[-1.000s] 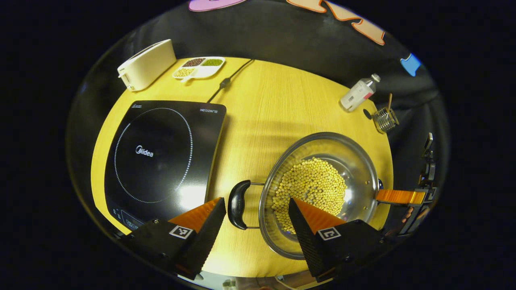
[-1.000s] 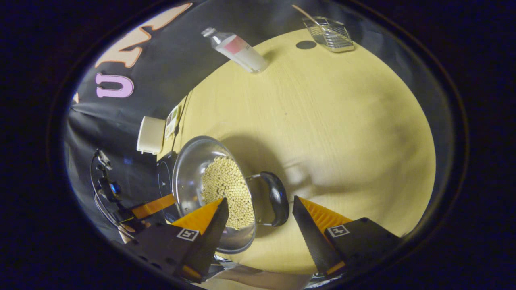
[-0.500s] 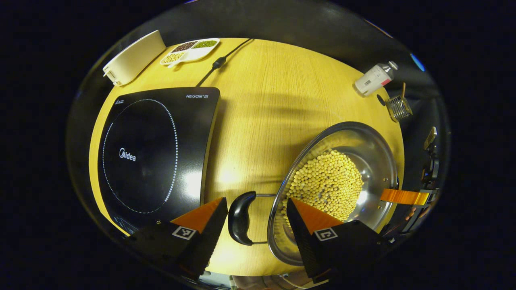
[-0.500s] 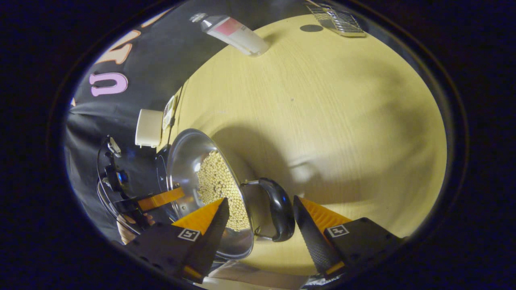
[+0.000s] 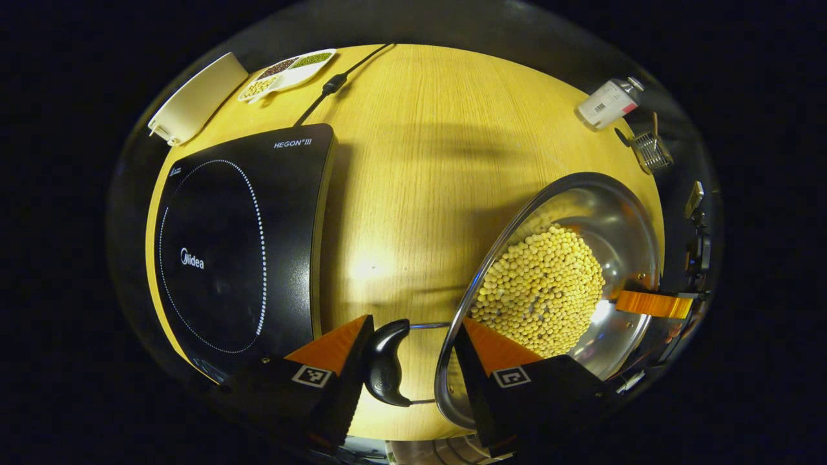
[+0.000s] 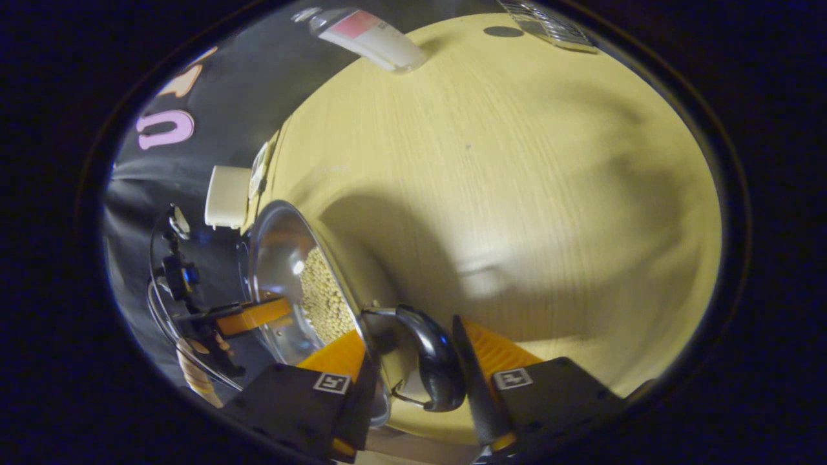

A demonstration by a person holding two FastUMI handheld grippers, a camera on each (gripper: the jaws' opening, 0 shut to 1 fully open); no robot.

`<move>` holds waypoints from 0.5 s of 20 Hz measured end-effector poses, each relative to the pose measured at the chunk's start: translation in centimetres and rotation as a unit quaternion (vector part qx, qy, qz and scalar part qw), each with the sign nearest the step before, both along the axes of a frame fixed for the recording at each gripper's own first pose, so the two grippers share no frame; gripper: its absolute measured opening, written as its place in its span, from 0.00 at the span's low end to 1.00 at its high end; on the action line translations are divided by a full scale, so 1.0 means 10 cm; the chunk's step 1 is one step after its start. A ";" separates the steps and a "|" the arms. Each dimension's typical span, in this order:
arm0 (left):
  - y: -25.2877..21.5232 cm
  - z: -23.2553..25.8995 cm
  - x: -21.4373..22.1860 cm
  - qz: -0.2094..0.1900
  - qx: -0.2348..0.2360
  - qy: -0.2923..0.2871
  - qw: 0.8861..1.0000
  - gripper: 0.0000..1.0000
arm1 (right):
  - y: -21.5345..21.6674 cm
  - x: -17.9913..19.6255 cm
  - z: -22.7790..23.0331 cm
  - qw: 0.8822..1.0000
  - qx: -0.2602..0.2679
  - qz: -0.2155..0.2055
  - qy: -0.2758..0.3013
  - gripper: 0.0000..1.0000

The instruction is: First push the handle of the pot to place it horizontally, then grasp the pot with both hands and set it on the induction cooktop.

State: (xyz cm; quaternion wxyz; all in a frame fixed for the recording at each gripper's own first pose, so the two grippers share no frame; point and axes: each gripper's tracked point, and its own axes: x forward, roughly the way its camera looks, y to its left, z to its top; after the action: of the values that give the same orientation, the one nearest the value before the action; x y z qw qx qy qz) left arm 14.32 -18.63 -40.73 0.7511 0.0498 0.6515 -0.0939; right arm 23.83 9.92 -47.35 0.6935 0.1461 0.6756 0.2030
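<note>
Straddled the left handle (image 5: 386,361) with the left tool (image 5: 413,321), fingers parted wider than the black grip: one finger just beside or touching it, the other set apart at the pot's (image 5: 581,194) rim, so nothing clamped. In the right gripper view, bracketed the right handle (image 6: 433,361) with the right tool (image 6: 408,328), one finger against the grip and the other low by the pot (image 6: 274,258) wall; could not tell whether both pressed. Lost the base of each tool at the bottom edge. Sat on the desk (image 5: 420,161), well apart from the induction cooktop (image 5: 239,239), filled with soybeans (image 5: 543,290). Caught just an orange finger (image 5: 652,303) of the right tool past the far rim, its contact hidden, and likewise an orange finger (image 6: 255,316) of the left tool with part of a hand (image 6: 194,374) behind it. Farther back, made out a cable (image 5: 329,87), a sectioned dish (image 5: 287,68), a white appliance (image 5: 194,97) cut off at the edge, a bottle (image 5: 607,102) and a wire basket (image 5: 651,152), small and blurred. Compared with a second before, closed in around both handles, narrowed the right tool's gap, and loomed nearer to the pot.
</note>
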 end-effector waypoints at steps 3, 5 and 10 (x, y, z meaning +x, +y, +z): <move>-0.01 -0.02 -0.04 0.016 -0.005 0.010 1.000 0.73 | -0.02 0.03 -0.02 1.000 -0.009 0.003 0.001 0.57; 0.00 0.00 -0.08 0.030 -0.002 0.014 0.999 0.70 | -0.02 0.05 -0.02 1.000 -0.019 0.004 -0.007 0.56; -0.03 0.01 -0.14 0.035 0.000 0.011 0.999 0.70 | -0.09 0.09 -0.01 0.999 -0.042 0.012 -0.026 0.56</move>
State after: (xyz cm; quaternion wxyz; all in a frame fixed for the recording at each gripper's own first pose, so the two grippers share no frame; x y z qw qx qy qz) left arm 12.95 -18.95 -40.61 0.7468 0.0256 0.6610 -0.0681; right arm 24.72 9.02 -47.48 0.7139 0.1040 0.6669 0.1866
